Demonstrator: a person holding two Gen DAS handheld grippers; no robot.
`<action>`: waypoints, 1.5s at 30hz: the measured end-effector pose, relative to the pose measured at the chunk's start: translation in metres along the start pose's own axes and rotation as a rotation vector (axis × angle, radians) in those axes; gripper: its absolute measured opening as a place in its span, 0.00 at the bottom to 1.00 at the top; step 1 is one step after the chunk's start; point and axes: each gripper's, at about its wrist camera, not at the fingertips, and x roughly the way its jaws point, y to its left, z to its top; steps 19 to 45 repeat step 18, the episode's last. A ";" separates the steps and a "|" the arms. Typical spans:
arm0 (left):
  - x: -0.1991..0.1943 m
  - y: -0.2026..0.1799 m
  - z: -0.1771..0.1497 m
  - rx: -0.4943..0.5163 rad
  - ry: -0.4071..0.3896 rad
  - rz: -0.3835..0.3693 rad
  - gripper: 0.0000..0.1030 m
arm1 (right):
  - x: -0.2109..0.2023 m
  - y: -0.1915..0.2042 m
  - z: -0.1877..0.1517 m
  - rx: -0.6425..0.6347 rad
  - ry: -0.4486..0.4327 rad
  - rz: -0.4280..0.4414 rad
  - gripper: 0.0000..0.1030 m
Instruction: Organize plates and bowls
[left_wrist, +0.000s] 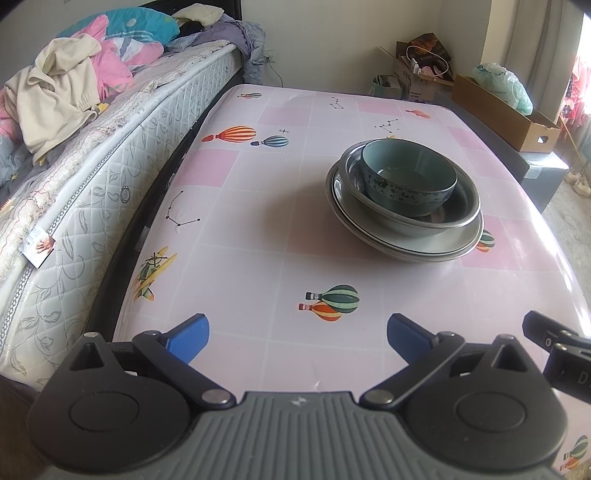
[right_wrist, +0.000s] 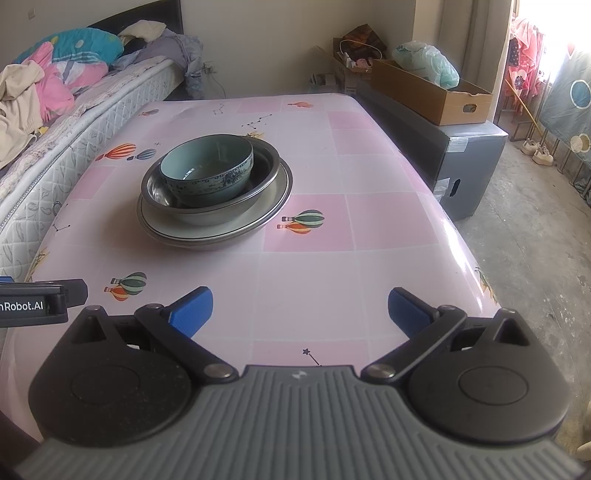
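A teal ceramic bowl (left_wrist: 408, 173) (right_wrist: 208, 166) sits inside a steel bowl (left_wrist: 447, 216) (right_wrist: 218, 214), which rests on a stack of pale plates (left_wrist: 436, 249) (right_wrist: 207, 238) in the middle of the pink table (left_wrist: 258, 221) (right_wrist: 369, 221). My left gripper (left_wrist: 298, 336) hovers open over the near edge, well short of the stack, with nothing between its blue pads. My right gripper (right_wrist: 300, 312) is open too, empty, near the same edge and to the right of the stack. Each gripper's body shows at the edge of the other's view.
A bed (left_wrist: 92, 177) with heaped clothes runs along the table's left side. A dark cabinet (right_wrist: 454, 155) carrying a cardboard box (right_wrist: 436, 94) stands at the right. More boxes (left_wrist: 421, 77) sit by the far wall. Bare floor (right_wrist: 535, 240) lies to the right.
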 end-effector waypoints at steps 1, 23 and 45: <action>0.000 0.000 0.000 0.001 0.000 0.001 1.00 | 0.001 0.000 0.000 -0.001 0.001 0.001 0.99; 0.001 0.001 0.000 0.001 0.001 0.001 1.00 | 0.002 0.001 0.000 -0.005 0.005 0.004 0.99; 0.001 0.001 0.000 0.001 0.001 0.001 1.00 | 0.002 0.001 0.000 -0.005 0.005 0.004 0.99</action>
